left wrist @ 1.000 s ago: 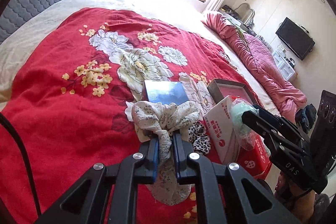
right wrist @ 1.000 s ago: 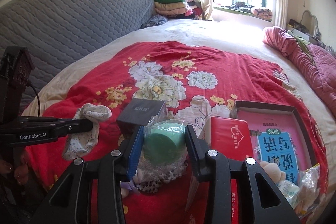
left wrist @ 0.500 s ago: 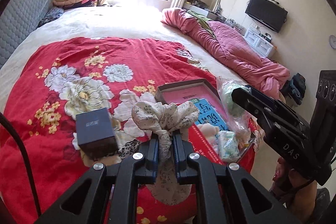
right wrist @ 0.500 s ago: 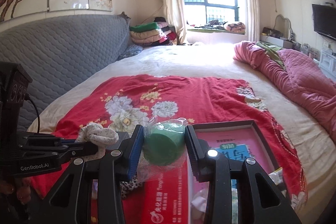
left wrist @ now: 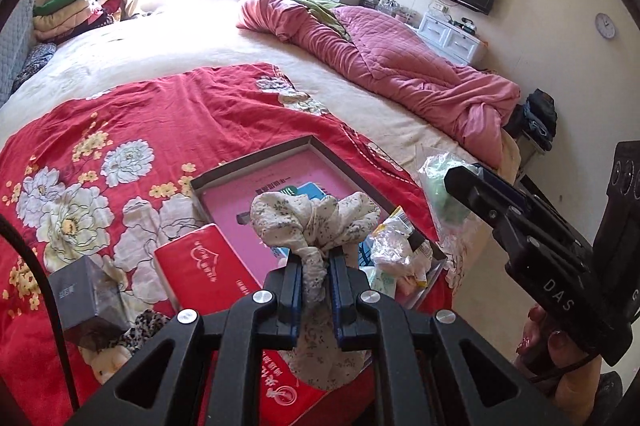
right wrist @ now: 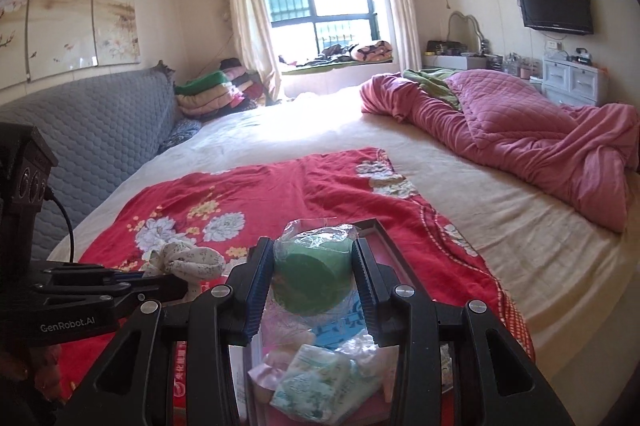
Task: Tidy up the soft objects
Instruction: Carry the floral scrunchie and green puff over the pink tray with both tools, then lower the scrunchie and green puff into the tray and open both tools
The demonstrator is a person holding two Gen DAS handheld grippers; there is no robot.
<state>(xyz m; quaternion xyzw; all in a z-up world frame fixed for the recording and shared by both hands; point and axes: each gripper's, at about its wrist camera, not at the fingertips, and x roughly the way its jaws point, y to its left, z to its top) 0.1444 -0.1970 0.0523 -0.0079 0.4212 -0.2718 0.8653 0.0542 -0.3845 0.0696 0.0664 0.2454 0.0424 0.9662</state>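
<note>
Your left tool (left wrist: 316, 276) pinches a floral cloth (left wrist: 314, 222); your right tool (right wrist: 312, 274) clamps a bagged green roll (right wrist: 310, 280). Both hang above the tray (left wrist: 256, 162), so placing them remains.

"DAS" stands in pale letters on the side of the right gripper (left wrist: 460, 182), seen from the left wrist view. "GenRobot.AI" stands in white on the body of the left gripper (right wrist: 176, 284), seen from the right wrist view. The red box (left wrist: 208, 266) and the pink booklet (left wrist: 272, 186) in the tray carry Chinese print too small to read.
</note>
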